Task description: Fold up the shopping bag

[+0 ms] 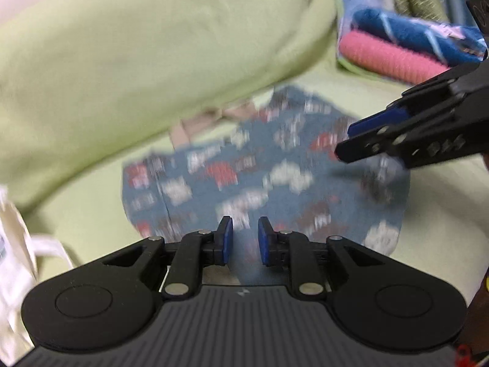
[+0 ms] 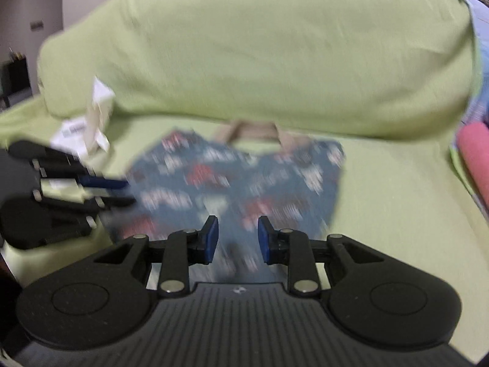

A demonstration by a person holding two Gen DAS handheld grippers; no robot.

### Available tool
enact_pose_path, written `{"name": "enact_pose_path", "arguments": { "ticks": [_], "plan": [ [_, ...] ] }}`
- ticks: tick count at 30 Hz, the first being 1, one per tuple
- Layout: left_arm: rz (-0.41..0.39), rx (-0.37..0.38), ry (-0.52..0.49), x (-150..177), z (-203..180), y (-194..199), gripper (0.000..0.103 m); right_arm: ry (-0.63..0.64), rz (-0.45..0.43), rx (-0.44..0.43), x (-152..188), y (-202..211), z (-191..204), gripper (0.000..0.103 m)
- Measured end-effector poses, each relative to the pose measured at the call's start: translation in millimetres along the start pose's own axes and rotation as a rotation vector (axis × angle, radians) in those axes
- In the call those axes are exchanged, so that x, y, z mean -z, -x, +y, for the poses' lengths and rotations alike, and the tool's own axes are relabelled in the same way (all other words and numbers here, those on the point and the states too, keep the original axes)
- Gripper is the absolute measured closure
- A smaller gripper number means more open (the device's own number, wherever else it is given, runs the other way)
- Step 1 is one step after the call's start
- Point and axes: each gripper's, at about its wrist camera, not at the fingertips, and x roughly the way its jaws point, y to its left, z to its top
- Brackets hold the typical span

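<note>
A white paper bag [image 1: 12,238] lies at nine o'clock, clear of the work. The left gripper [image 1: 245,238] hangs low over the near edge of the patterned shopping bag [image 1: 262,180], jaws parted and empty, angled forward. The bag lies spread flat on the green sofa seat [image 2: 397,202], handles [image 2: 247,130] toward the cushion at twelve o'clock, favouring an edge pinch. The right gripper [image 2: 237,238] reaches in from three o'clock, likewise parted and empty.

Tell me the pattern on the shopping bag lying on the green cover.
The shopping bag is blue with small red, white and brownish shapes, too blurred to identify. Left wrist view shows it best.
</note>
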Motion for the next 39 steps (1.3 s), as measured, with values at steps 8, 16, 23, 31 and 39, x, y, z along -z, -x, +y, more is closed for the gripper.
{"name": "enact_pose_path", "arguments": {
  "ticks": [8, 16, 23, 31, 39],
  "plan": [
    [-0.007, -0.008, 0.108, 8.7, -11.4, 6.5, 0.08, 0.139, 0.057, 0.093, 42.3, -37.5, 24.1, 0.08],
    [0.043, -0.027, 0.151, 2.3, -31.6, 9.3, 0.078, -0.064, 0.029, 0.026, 40.6, 4.2, 21.2, 0.078],
    [0.093, -0.078, 0.208, -6.2, -40.8, 27.2, 0.076, -0.048, 0.107, 0.063, 54.6, -11.4, 35.6, 0.076],
    [0.097, -0.125, 0.344, -4.5, -60.6, 100.2, 0.052, -0.372, 0.078, 0.063, 72.9, 59.7, 29.2, 0.06],
    [0.014, -0.192, 0.354, -7.4, -78.5, 167.2, 0.037, -0.451, 0.039, 0.069, 70.4, 115.0, 33.9, 0.041]
  ]
}}
